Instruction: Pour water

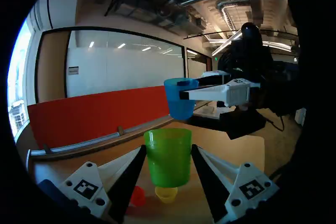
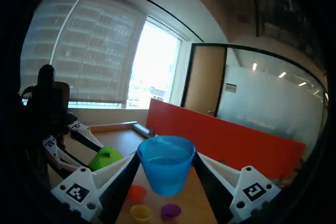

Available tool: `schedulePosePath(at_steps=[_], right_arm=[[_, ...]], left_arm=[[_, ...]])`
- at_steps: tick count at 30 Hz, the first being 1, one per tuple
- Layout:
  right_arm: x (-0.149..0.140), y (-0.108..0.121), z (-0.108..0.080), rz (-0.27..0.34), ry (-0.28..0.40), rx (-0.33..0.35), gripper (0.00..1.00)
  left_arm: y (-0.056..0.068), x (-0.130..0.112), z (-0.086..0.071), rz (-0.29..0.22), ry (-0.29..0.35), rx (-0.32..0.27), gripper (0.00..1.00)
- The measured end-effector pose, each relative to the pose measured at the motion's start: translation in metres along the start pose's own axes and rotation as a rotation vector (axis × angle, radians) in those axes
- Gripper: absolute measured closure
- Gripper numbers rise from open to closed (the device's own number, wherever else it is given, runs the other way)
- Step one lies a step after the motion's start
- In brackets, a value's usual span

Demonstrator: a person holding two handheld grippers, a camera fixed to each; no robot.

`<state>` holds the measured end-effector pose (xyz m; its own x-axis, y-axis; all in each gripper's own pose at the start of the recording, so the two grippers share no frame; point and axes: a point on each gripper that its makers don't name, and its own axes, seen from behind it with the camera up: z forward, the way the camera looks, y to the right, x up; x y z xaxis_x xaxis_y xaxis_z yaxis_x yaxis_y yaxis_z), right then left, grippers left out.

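Gripping the green cup (image 1: pixel 168 165) by its sides, the left gripper (image 1: pixel 168 148) has both fingers pressed on it and holds it above the table (image 1: pixel 235 148), over a small red cup (image 1: pixel 137 195) and a yellow cup (image 1: pixel 166 194). It looks like the receiver. Farther right and higher, the blue cup (image 1: pixel 180 104) is clamped likewise between the fingers of the right gripper (image 1: pixel 183 89), apart from the green one. In the right gripper view the blue cup sits level with water inside, probably held upright so nothing spills before its rim is over the green mouth. A purple cup (image 2: pixel 171 211) stands on the table below. Pouring seems not yet begun.
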<state>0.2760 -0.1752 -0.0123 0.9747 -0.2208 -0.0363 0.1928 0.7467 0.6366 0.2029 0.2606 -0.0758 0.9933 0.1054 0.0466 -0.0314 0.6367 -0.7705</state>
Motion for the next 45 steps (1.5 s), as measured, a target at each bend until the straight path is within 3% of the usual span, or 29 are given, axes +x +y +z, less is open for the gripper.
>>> schedulePosePath(at_steps=[24, 36, 45], right_arm=[[-0.01, -0.009, -0.021, 0.028, -0.014, -0.027, 0.09], [-0.006, -0.005, -0.029, 0.028, -0.006, -0.042, 0.09], [-0.005, -0.003, -0.031, 0.026, 0.0, -0.045, 0.09]], left_arm=[[0.01, -0.127, -0.013, 0.006, -0.251, -0.001, 0.22], [0.02, -0.152, -0.019, 0.017, -0.314, 0.001, 0.22], [0.02, -0.172, -0.025, 0.039, -0.371, 0.005, 0.22]])
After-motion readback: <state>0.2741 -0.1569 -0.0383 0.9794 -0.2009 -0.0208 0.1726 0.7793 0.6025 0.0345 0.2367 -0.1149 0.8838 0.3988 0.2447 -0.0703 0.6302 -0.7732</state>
